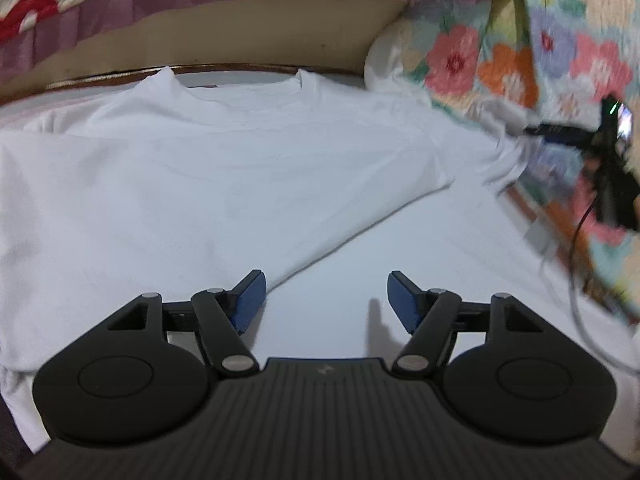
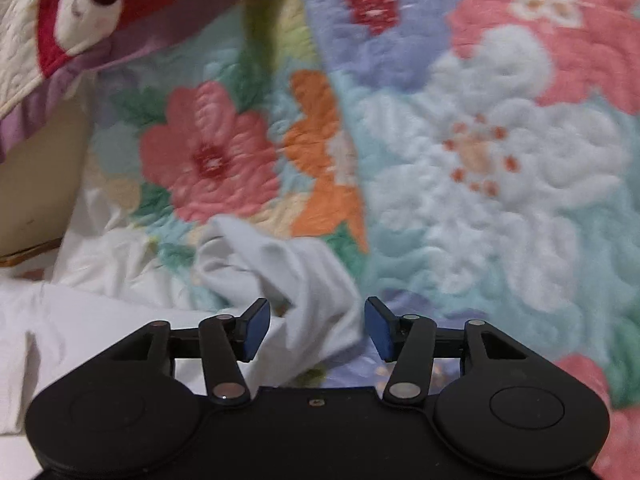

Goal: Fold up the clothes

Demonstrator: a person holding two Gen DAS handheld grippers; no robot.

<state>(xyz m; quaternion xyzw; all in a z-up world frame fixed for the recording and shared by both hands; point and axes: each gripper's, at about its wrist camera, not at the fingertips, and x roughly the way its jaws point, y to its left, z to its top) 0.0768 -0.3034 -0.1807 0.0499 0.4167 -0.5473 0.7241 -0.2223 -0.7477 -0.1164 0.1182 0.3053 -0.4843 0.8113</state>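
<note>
**Sleeve loose between the right fingers, shirt spread before the left**

Nearest in the right wrist view, the right gripper (image 2: 316, 328) has its fingers (image 2: 256, 328) spread wide. A bunched white sleeve (image 2: 304, 292) sits in the gap, its folds running up and away to the left; the pads do not visibly press on it, so I judge it released. Behind it rises a floral quilt (image 2: 480, 140).

In the left wrist view, the left gripper (image 1: 324, 300) is likewise spread and empty, its left finger just over the hem edge of the white T-shirt (image 1: 200, 160). The shirt lies flat on the white tabletop (image 1: 400, 260), its long axis pointing away toward the collar (image 1: 236, 80). The left hand is nearer the body, the right nearer the sleeve.
</note>
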